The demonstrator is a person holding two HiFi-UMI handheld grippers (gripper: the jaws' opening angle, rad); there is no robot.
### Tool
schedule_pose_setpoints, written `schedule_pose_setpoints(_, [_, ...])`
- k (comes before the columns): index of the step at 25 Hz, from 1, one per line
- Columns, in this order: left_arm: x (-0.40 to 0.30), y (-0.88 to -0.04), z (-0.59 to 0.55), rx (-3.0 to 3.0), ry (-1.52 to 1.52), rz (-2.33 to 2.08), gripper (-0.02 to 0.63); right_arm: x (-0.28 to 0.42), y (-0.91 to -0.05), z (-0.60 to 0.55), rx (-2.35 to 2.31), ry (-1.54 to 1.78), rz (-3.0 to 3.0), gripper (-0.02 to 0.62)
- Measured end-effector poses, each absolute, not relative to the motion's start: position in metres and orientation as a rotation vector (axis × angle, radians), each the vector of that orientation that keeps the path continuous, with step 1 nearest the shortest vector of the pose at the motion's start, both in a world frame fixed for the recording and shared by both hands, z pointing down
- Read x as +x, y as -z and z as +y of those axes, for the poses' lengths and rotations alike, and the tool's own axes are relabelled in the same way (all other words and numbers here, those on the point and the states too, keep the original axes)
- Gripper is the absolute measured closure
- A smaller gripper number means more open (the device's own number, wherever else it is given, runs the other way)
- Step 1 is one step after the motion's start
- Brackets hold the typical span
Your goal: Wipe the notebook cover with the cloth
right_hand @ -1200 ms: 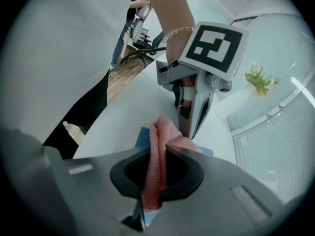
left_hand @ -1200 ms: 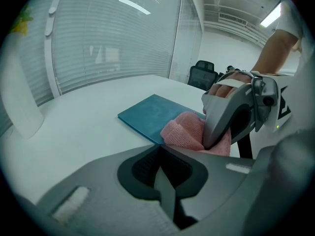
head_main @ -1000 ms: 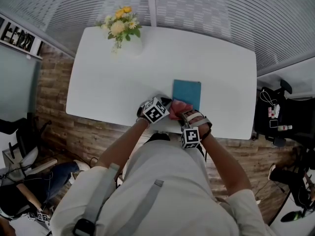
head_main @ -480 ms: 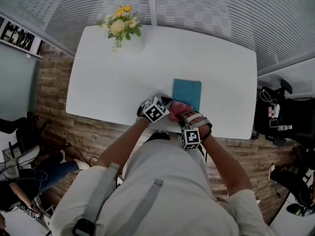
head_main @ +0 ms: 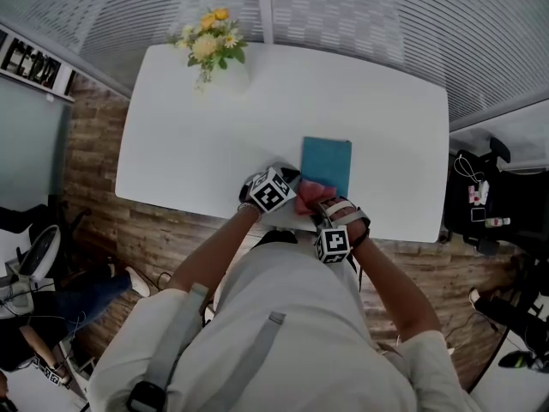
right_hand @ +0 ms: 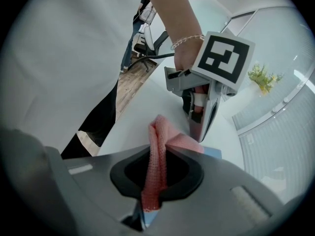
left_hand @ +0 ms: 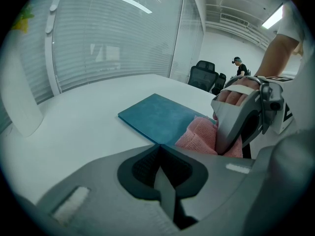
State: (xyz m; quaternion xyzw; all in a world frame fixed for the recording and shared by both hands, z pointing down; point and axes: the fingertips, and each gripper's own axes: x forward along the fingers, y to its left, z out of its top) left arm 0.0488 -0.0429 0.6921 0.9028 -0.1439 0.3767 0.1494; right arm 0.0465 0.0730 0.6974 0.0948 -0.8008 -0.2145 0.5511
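Note:
A teal notebook [head_main: 327,162] lies flat near the front edge of the white table [head_main: 197,136]; it also shows in the left gripper view [left_hand: 157,116]. A pink cloth [head_main: 310,192] rests on the notebook's near edge, and my right gripper [head_main: 316,199] is shut on it. In the right gripper view the cloth [right_hand: 156,163] stands pinched between the jaws. My left gripper [head_main: 290,178] sits just left of the cloth, over the notebook's near left corner, jaws shut with nothing between them [left_hand: 165,193].
A white vase with yellow flowers [head_main: 213,51] stands at the table's far left corner. Blinds and glass walls close the back. Chairs and bags crowd the brick floor at left [head_main: 34,264] and right [head_main: 489,204].
Both grippers and the cloth have stayed almost where they were. Only a person on the floor at lower left has shifted.

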Motion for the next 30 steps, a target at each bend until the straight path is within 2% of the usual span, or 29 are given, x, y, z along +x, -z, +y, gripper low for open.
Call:
schedule_pose_setpoints(10, [0.056, -0.689, -0.046, 2.568, -1.049, -0.339, 0.606, 0.046, -0.672, 0.068, 0.180, 0.395, -1.995, 0.569])
schedule_pose_setpoints(20, [0.056, -0.685, -0.045, 2.572, -1.011, -0.314, 0.606, 0.092, -0.629, -0.040, 0.437, 0.530, -1.861, 0.568])
schedule_pose_setpoints(30, [0.056, -0.675, -0.047, 2.584, -0.939, -0.309, 0.606, 0.109, -0.665, -0.102, 0.442, 0.592, -1.728, 0.568])
